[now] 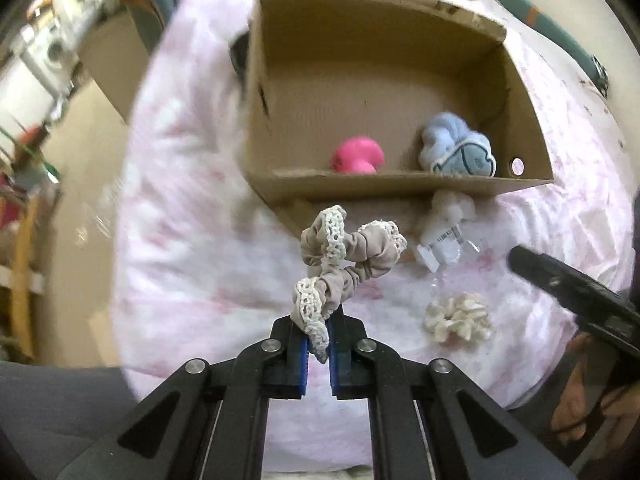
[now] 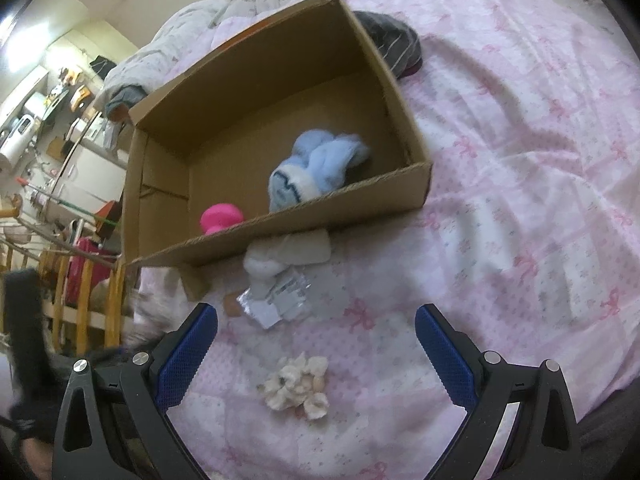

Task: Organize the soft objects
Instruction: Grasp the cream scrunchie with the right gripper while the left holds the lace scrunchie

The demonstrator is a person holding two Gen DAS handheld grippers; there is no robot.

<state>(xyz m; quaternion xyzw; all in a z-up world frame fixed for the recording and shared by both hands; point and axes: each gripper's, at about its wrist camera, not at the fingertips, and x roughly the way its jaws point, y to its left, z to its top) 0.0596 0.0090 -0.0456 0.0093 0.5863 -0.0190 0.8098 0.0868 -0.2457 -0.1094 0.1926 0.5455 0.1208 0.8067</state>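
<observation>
The left gripper (image 1: 318, 334) pinches 1 limp, light beige scrunchie (image 1: 348, 258) by a lace fold just short of the box (image 1: 400, 184), while the right gripper (image 2: 316, 344) hangs open over the cream scrunchie (image 2: 296, 386), best pinched mid-bunch.

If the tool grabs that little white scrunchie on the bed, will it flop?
Probably yes: the cream scrunchie looks like bunched, ruffled fabric, so it should squash and droop. It likely weighs little, and sitting flat on the bedspread it shouldn't roll.
</observation>
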